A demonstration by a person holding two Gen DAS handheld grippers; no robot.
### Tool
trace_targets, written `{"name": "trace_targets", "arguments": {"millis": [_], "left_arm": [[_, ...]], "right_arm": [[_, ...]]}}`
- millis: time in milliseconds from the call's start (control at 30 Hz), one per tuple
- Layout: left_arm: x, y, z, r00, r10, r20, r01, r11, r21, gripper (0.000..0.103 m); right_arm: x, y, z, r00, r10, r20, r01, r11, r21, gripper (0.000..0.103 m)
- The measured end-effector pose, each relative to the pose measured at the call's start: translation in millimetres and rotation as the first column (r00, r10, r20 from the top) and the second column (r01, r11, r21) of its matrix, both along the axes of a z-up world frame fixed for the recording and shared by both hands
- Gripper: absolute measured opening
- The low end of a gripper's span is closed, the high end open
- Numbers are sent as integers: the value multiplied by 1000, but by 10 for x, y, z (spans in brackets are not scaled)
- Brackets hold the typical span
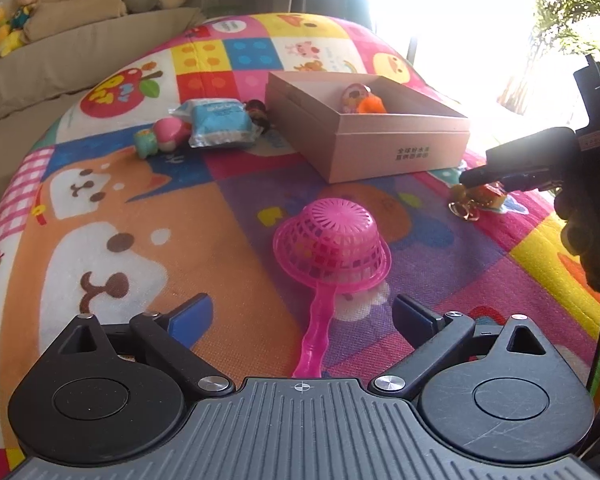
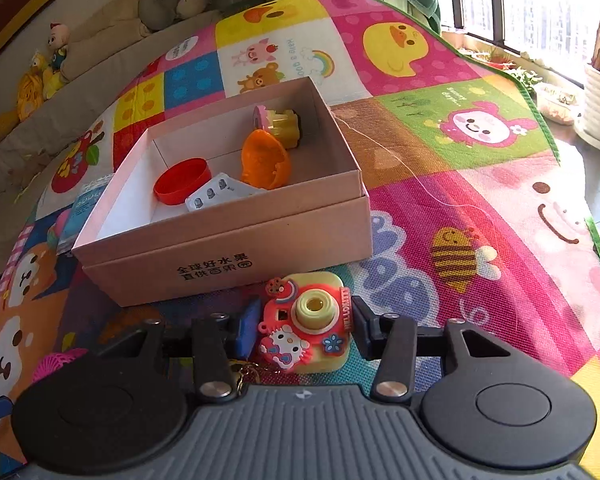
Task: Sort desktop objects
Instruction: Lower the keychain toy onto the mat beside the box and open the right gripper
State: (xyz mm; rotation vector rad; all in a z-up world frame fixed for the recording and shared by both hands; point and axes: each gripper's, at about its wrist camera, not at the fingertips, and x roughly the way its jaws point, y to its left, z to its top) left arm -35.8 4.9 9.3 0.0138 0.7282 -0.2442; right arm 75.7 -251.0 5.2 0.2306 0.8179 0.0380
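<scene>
Sorting step in hand: I judge this to be the pickup of the toy camera keychain (image 2: 306, 326), which lies flat on the play mat (image 2: 480, 200) just in front of the near wall of the cardboard box (image 2: 228, 256).
Right gripper (image 2: 304, 320): I have its jaws set either side of the toy camera, partly open; the blue pad on one side looks to be touching the toy, the black finger on the other sits just beside it. A firm grip is not confirmed.
Keychain detail: a metal ring and chain (image 2: 244, 372) trail from the toy toward the gripper body.
Box contents: an orange shell-shaped piece (image 2: 264, 160), a red round lid (image 2: 182, 186), a blister pack (image 2: 220, 196) and a pink-and-yellow toy (image 2: 278, 120) already lie inside.
Left gripper (image 1: 302, 316): wide open, holding nothing, straddling the handle of the pink strainer (image 1: 332, 244), which lies inverted near the middle of the mat.
Still unsorted: a small doll (image 1: 162, 136) and a blue wrapped pack (image 1: 218, 122) lie beyond the box's far-left corner, near each other; a dark object beside the pack is too small to identify.
Next move, my estimate: close the right jaws fully, lift clear of the box wall, carry over the rim and release inside. The dangling ring could snag on the rim.
</scene>
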Motion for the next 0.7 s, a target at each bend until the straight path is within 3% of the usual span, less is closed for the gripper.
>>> {"name": "trace_targets", "arguments": {"millis": [67, 133, 267, 500, 600, 633, 700], "left_arm": [[11, -27, -21, 1000, -7, -11, 7, 1000, 3, 100], [8, -59, -29, 1000, -18, -16, 18, 1000, 6, 100], [-9, -108, -32, 999, -34, -20, 34, 999, 13, 100], [-15, -114, -12, 1000, -19, -24, 20, 999, 38, 100], [-24, -66, 14, 1000, 1, -22, 0, 999, 44, 100], [-21, -52, 13, 1000, 8, -24, -7, 999, 45, 100], [-11, -33, 5, 999, 18, -30, -17, 999, 42, 100]], "right_arm": [[-144, -101, 10, 1000, -17, -6, 17, 1000, -11, 48], [-297, -181, 41, 1000, -4, 12, 4, 1000, -8, 61], [-556, -266, 127, 993, 28, 111, -21, 997, -70, 67], [-536, -81, -13, 987, 142, 79, -147, 988, 55, 73], [-649, 159, 35, 940, 322, 111, -337, 927, 164, 73], [-702, 238, 86, 919, 368, 141, -387, 909, 157, 73], [-805, 380, 190, 893, 404, 200, -419, 907, 39, 75]]}}
